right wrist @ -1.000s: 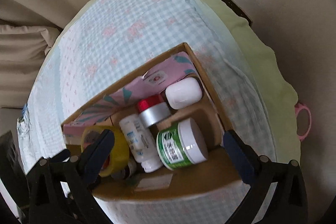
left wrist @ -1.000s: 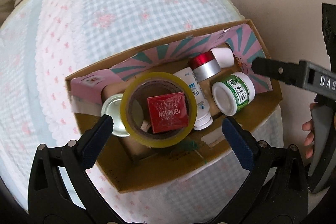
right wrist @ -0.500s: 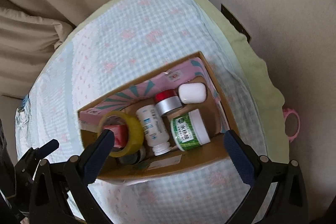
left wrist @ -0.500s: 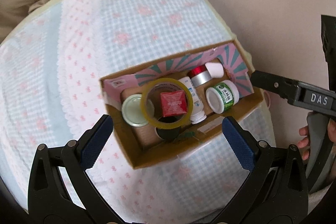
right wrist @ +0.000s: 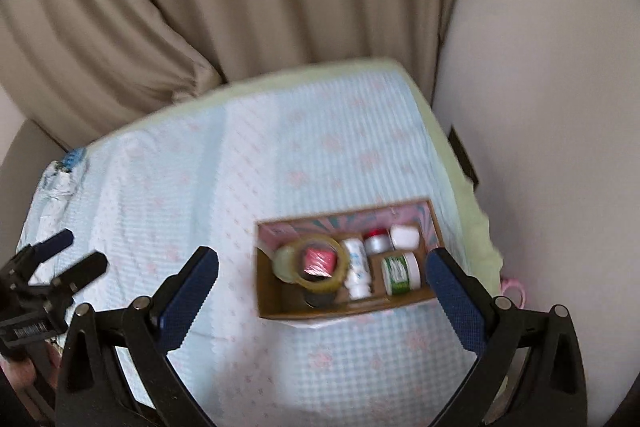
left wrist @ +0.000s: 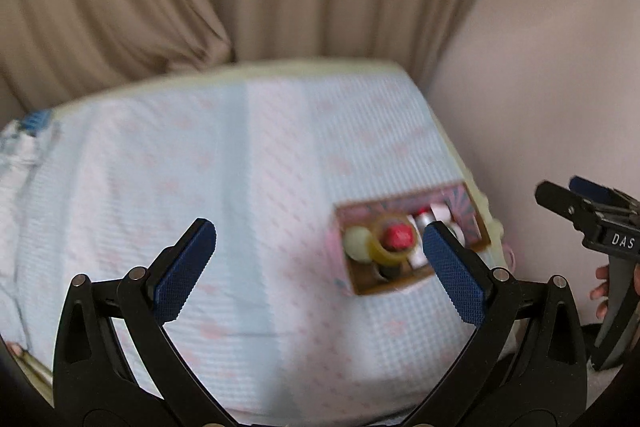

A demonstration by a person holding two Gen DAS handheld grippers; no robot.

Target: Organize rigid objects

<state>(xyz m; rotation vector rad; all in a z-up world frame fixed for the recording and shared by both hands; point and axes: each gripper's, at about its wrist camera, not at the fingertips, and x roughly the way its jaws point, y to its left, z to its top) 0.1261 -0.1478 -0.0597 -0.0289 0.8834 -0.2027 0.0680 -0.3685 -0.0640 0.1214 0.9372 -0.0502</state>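
A cardboard box (right wrist: 344, 310) sits near the bed's right edge and also shows, blurred, in the left wrist view (left wrist: 390, 285). It holds a yellow tape roll (right wrist: 339, 277) around a red box (right wrist: 318, 259), a white bottle (right wrist: 357, 269), a green-labelled jar (right wrist: 400, 273), a red-capped silver jar (right wrist: 377, 242) and a white case (right wrist: 405, 236). My left gripper (left wrist: 319, 269) is open and empty, well back from the box. My right gripper (right wrist: 322, 293) is open and empty, above and short of the box.
The bed has a blue and pink checked sheet (right wrist: 248, 187) (left wrist: 248, 187). Beige curtains (right wrist: 240, 7) hang behind it and a pale wall (right wrist: 540, 147) stands to the right. A pink ring (right wrist: 514, 291) lies off the bed's right edge.
Both grippers have pulled back and up from the box, which now looks much smaller. The curtains have come into view. Both stay open and empty.
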